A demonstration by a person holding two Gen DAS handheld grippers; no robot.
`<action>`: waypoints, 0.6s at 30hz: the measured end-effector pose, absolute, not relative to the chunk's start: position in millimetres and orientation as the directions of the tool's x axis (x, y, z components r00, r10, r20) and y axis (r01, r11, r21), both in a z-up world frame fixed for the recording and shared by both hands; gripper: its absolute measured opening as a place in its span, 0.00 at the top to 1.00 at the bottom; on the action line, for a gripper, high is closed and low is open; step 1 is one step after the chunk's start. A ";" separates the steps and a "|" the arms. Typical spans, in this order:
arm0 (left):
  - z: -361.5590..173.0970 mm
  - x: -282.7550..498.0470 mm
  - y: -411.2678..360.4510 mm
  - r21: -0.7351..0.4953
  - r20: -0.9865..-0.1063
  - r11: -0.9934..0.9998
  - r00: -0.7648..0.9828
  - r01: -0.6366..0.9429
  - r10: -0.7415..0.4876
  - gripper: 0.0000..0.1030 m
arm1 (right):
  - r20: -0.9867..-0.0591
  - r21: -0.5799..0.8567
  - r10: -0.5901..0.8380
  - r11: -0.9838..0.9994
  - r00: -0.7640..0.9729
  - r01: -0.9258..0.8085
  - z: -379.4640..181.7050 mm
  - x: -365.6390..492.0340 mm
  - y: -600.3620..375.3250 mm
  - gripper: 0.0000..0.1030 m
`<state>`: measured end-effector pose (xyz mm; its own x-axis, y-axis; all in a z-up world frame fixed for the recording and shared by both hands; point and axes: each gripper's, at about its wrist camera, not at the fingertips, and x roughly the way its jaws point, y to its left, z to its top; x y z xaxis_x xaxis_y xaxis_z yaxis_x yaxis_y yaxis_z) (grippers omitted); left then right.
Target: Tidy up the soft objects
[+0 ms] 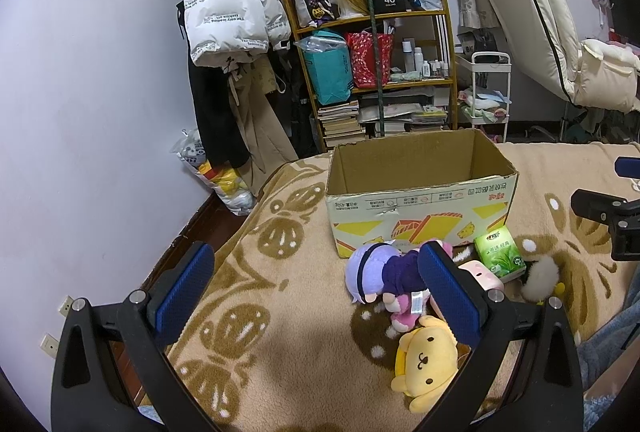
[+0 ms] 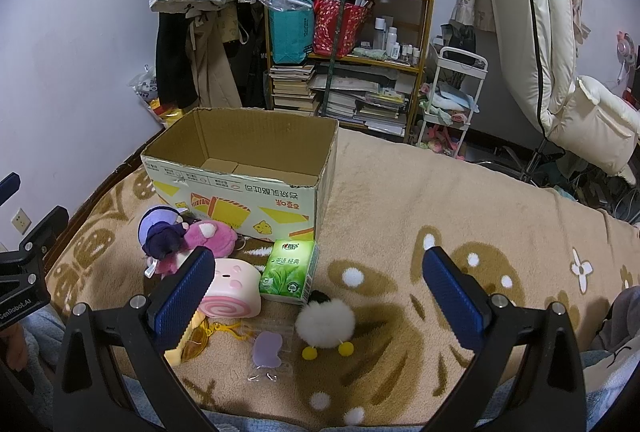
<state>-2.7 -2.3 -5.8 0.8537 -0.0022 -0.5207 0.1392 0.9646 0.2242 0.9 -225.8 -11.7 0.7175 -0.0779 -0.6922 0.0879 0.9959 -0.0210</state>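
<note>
Ahead of me, past the bed, stands a wooden shelf (image 1: 372, 71) with a teal bag (image 1: 328, 67) and a red bag (image 1: 370, 57) on its middle level and stacked books (image 1: 342, 123) at the bottom. A white jacket (image 1: 228, 11) hangs to its left. A white cart (image 1: 486, 95) stands to its right, a cream chair (image 1: 536, 7) beyond.

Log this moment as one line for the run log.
left gripper: open, empty | right gripper: open, empty | cardboard box: empty | soft toys, tissue pack: on blanket
</note>
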 end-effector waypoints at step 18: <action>-7.9 -2.5 -4.4 0.228 -0.524 0.963 0.852 0.146 -0.006 0.02 | -0.692 -0.021 -0.077 0.996 0.718 0.087 -11.9 0.9 -225.8 0.00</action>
<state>-2.5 -4.4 -7.9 0.8519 -0.0056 -0.5237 0.1465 0.9626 0.2279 0.9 -225.8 -11.9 0.7178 -0.0774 -0.6919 0.0875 0.9960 -0.0207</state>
